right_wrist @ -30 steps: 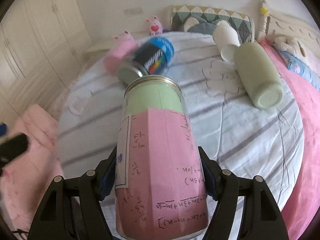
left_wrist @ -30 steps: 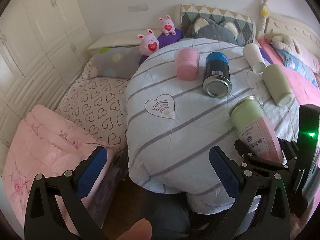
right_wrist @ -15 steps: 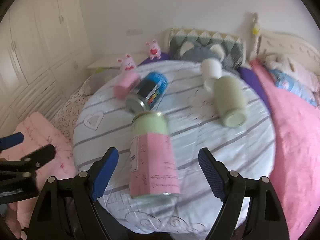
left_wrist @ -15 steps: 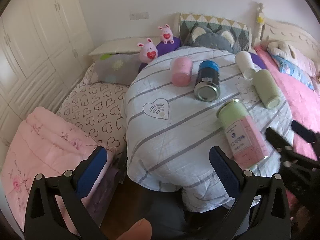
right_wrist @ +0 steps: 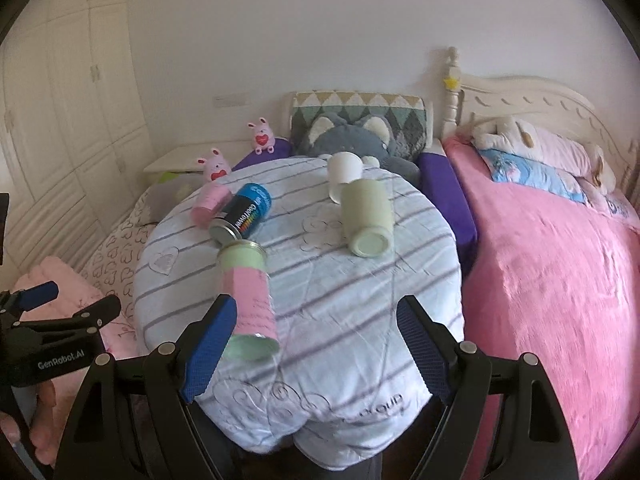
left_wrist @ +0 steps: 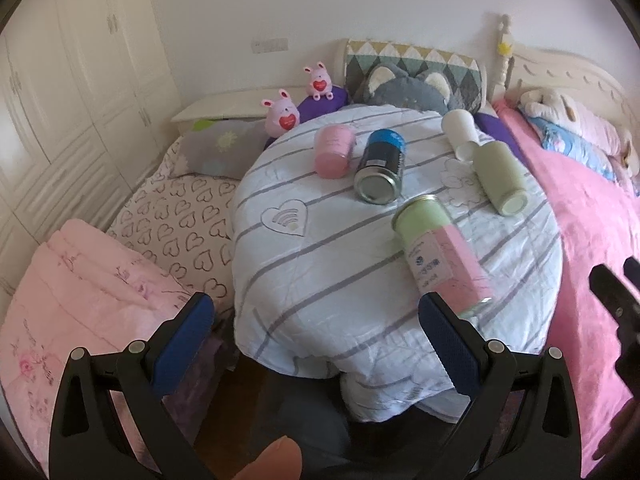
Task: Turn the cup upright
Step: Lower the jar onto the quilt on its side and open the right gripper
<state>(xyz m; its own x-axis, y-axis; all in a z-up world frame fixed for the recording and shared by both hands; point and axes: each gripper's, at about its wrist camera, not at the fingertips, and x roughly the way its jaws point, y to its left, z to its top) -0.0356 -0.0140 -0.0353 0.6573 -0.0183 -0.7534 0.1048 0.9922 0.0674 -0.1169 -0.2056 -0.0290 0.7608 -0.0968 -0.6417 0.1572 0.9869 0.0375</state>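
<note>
Striped cloth (right_wrist: 360, 280) over round table, matt, wrinkled. Near can (right_wrist: 248, 300): paper label, metal rim. Blue can (right_wrist: 244, 216): glossy, shiny metal end. Green cup (right_wrist: 366, 216) smooth, matt. White cup (right_wrist: 342, 172) matt. Gripper pads (right_wrist: 208, 348) rough blue, frames black plastic. Right blanket (right_wrist: 560, 280) fuzzy pink.

"GenRobot.AI" on left gripper (right_wrist: 66, 308)

Left wrist cam sits low at the near-left edge of the round table (left_wrist: 320, 280), looking fwd & down across it twd the headboard wall. Right wrist cam sits back a bit higher, near-right, facing the same way. Both share the tabletop, the lying cups, and the pink bed (right_wrist: 560, 280).
</note>
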